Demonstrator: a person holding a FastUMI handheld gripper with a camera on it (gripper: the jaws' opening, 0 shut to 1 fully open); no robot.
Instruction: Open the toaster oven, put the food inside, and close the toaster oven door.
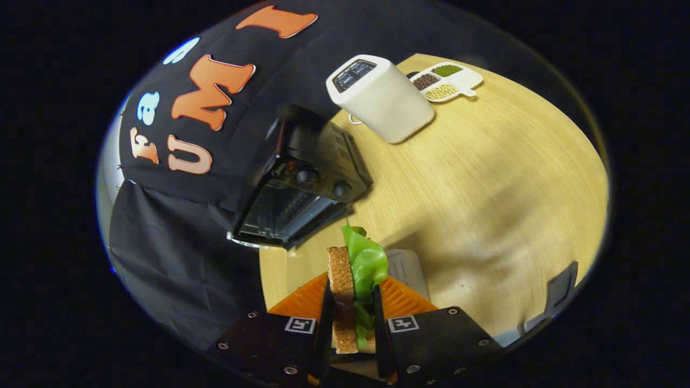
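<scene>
Carrying the sandwich (350, 280) in the tool (351, 315), I have both fingers pressed against its sides: bread slice on one face, lettuce bulging out on the other and standing well above the fingertips. It sits upright between the fingers, lifted off the tabletop (485, 178).

My main worry is the grip. The filling looks soft and layered, so I judge that a jolt or a tilt could let the lettuce slide out or the slices shear apart. Squeezing harder would likely crush it instead.

The toaster oven (302, 188) lies ahead of the fingers and off to one side, near the tabletop's edge and against the black booth wall. Its glass door (280, 218) faces me at an angle. I cannot say for sure whether the door is shut or partly dropped; it looks closed or nearly so. If it is closed, I have a problem: the tool is full, and I would judge that pulling the handle with a loaded tool risks dropping the food. Coming in skewed could also catch the tall lettuce on the top of the opening.

Beyond the oven stands a white pop-up toaster (380, 99), and past that a white divided dish (448, 81) with beans or grains in separate compartments. Both are well apart from my path. A pale flat object (407, 269) lies on the tabletop just beyond the fingers, beneath the sandwich; too little of it shows for me to tell what it is. Nothing stands between the sandwich and the oven front.
</scene>
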